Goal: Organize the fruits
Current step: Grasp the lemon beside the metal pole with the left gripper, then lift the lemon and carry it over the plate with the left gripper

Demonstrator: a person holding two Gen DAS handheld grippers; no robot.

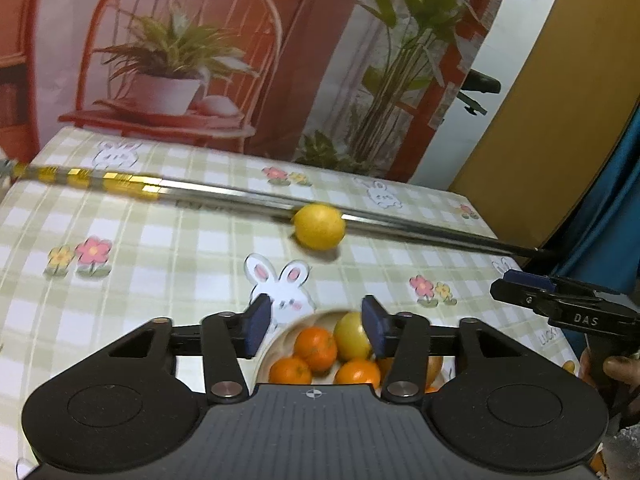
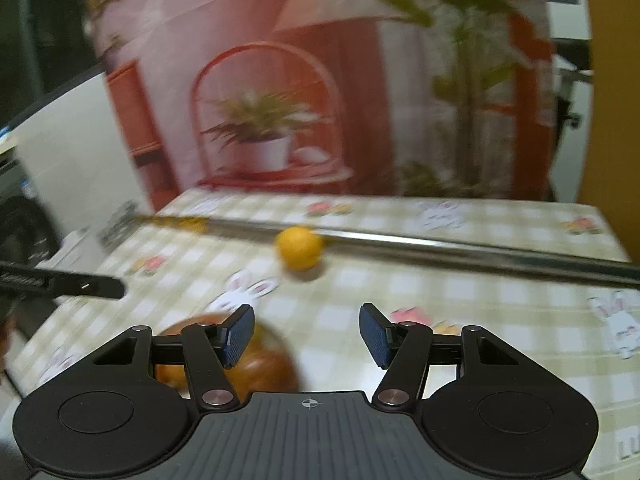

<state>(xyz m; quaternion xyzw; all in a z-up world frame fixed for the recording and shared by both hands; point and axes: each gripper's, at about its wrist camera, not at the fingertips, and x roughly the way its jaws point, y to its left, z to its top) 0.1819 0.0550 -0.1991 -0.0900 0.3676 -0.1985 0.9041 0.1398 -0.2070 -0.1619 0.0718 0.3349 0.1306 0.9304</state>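
My left tongs (image 1: 316, 330) stand part open and empty over the bowl (image 1: 276, 344) of oranges (image 1: 316, 348) at bottom centre. My right tongs (image 2: 307, 334) also gape empty. A lemon (image 1: 319, 227) lies mid-frame on the desk (image 1: 160, 248).

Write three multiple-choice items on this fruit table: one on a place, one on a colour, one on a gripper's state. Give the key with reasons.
1. Where is the lone yellow fruit?
A. in the bowl
B. on the tablecloth against the metal rod
C. between gripper pads

2. What colour are most fruits in the wooden bowl?
A. orange
B. green
C. purple

3. How is the left gripper?
A. shut on a fruit
B. open, holding nothing
C. out of view

Key: B, it lies on the cloth touching the rod; A, several oranges show; B, the pads stand apart above the bowl.
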